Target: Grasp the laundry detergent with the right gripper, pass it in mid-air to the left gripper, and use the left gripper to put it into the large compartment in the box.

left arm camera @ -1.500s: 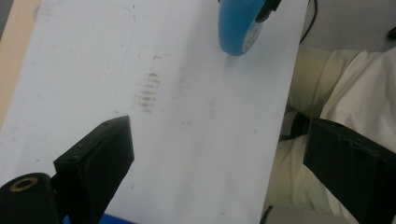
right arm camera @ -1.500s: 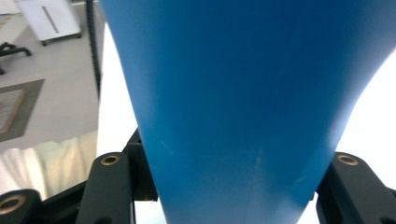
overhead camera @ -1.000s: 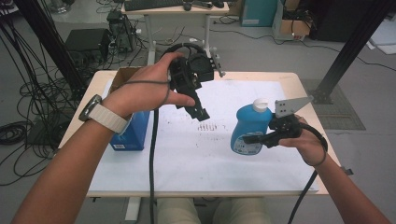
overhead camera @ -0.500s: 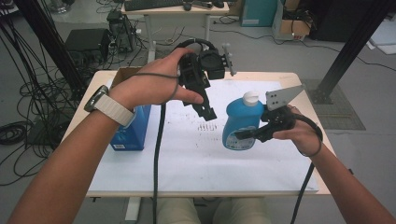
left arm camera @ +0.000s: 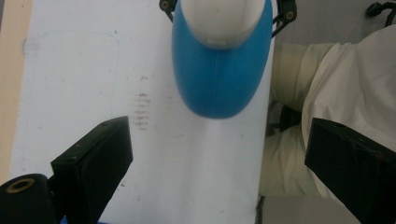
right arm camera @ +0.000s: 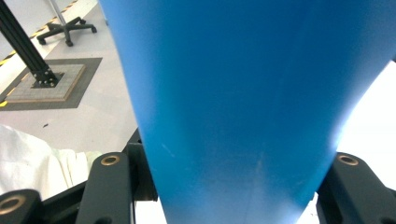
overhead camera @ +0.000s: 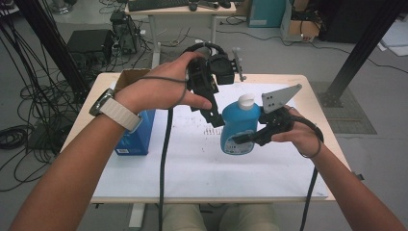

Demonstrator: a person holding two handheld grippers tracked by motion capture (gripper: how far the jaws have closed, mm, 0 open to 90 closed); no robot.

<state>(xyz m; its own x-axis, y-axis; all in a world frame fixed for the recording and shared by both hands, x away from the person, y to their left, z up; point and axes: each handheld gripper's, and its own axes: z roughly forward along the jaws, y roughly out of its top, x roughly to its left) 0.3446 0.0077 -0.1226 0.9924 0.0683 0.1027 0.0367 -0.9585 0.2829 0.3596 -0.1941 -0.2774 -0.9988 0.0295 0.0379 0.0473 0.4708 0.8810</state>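
right fingers (overhead camera: 243, 138) clamp one blue bottle (overhead camera: 239, 126); left fingers (overhead camera: 215, 119) wide apart, empty; one blue box (overhead camera: 137, 134)

Black two-jaw tools, brass screws, trailing black cables; cream watch strap (overhead camera: 117, 111); beige trousers.

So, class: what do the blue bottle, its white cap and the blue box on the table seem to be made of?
Blue bottle: likely plastic, smooth with a soft sheen and a faint moulded seam. White cap: probably plastic too, plain and matte. Blue box: looks like printed cardboard, with flat faces and sharp folded edges.
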